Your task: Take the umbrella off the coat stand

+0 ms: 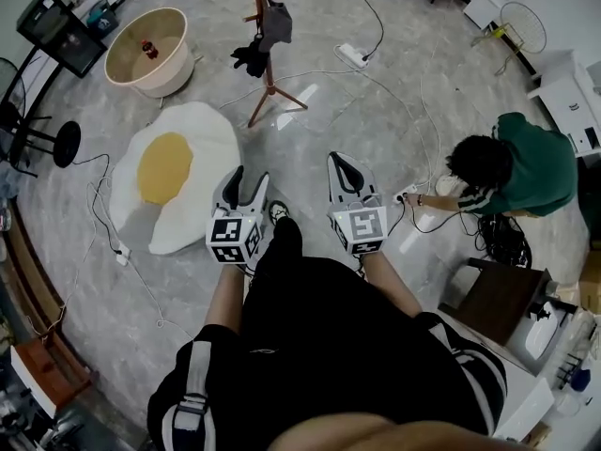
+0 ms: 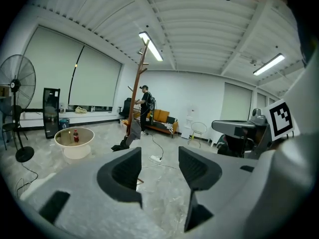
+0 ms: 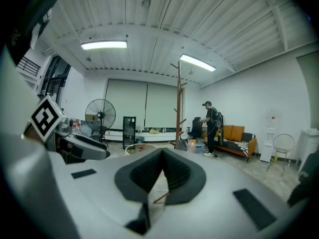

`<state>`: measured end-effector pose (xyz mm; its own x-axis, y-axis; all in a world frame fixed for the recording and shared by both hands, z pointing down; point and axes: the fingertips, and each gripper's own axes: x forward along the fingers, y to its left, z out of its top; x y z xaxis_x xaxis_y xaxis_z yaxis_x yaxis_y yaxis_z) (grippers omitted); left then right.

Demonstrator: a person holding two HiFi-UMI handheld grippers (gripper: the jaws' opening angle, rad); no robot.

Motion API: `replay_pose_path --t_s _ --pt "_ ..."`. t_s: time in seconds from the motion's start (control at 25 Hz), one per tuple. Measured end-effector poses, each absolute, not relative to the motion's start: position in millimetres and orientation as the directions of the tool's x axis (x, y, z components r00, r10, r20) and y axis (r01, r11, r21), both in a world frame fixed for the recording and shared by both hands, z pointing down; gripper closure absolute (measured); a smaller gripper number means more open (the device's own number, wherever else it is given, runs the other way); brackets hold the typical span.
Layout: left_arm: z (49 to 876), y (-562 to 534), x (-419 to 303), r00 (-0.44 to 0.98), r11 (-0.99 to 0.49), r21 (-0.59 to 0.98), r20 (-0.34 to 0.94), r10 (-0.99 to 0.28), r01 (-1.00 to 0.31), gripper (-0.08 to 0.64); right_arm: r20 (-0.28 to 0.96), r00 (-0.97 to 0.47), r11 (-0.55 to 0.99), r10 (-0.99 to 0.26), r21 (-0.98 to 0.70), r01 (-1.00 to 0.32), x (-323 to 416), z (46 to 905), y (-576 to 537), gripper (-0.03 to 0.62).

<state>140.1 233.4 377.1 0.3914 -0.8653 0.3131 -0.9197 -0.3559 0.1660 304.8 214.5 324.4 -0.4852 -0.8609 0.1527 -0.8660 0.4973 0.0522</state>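
Note:
The brown wooden coat stand stands on the grey floor a good way ahead of me. On it hangs a dark grey bundle, probably the folded umbrella, and a black item lies by its feet. The left gripper view shows the stand far off, with the grey bundle low on it. My left gripper is open and empty. My right gripper is shut with nothing in it. Both are held side by side in front of my body, pointing at the stand.
A fried-egg rug lies left of my path, with a round cream table bearing a red bottle beyond it. A power strip and cables trail right of the stand. One person in green crouches at the right; another stands by an orange sofa.

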Motion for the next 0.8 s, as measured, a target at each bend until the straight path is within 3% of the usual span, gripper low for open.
replay_pose_path --t_s 0.48,0.8 --pt "378 98 88 0.447 -0.396 0.215 0.301 -0.842 -0.892 0.315 0.24 -0.576 0.598 -0.781 0.022 -0.801 233 324 97 0.588" --pt "388 45 67 0.478 -0.416 0.246 0.313 -0.821 -0.876 0.314 0.289 -0.574 0.622 -0.767 0.112 -0.775 219 310 38 0.588"
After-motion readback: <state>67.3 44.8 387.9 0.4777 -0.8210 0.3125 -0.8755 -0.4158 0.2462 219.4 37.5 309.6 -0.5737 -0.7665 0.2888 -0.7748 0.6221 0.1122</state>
